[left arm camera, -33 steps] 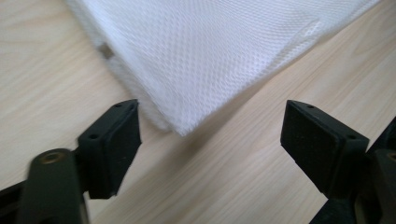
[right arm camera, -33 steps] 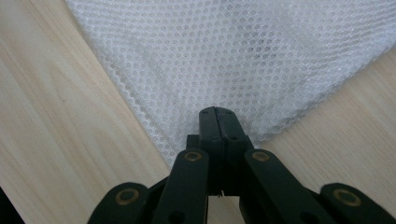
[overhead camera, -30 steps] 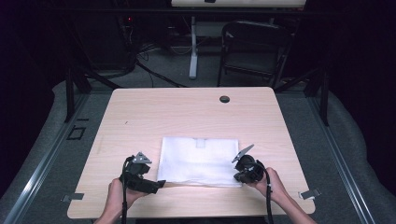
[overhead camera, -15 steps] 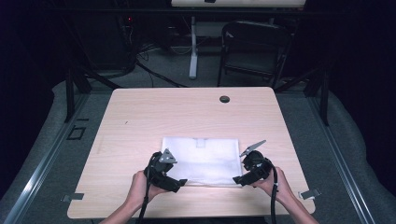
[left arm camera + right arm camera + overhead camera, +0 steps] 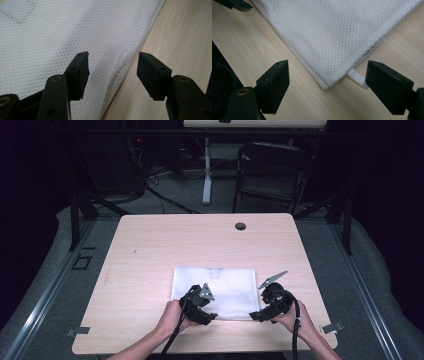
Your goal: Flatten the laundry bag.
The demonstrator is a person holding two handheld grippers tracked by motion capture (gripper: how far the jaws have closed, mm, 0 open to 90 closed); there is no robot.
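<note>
we see the pale wooden table first, with the white mesh bag lying flat near its front edge, between our two hands; the left claw sits at the bag's near edge, its jaws having just been closing yet not touching, a raised pucker of mesh standing in the gap with neither pad pressing it; the right claw hovers over the near right corner, its jaws having just been opening and now spread wide, nothing held; a small white tab pokes out beside that corner; we judge the risk is a shallow bite: if the left claw closes on the top layer alone, the bag may pull open or slip free, and the right may pinch the tab only; whether the pucker is one layer or two is hard to tell.
</note>
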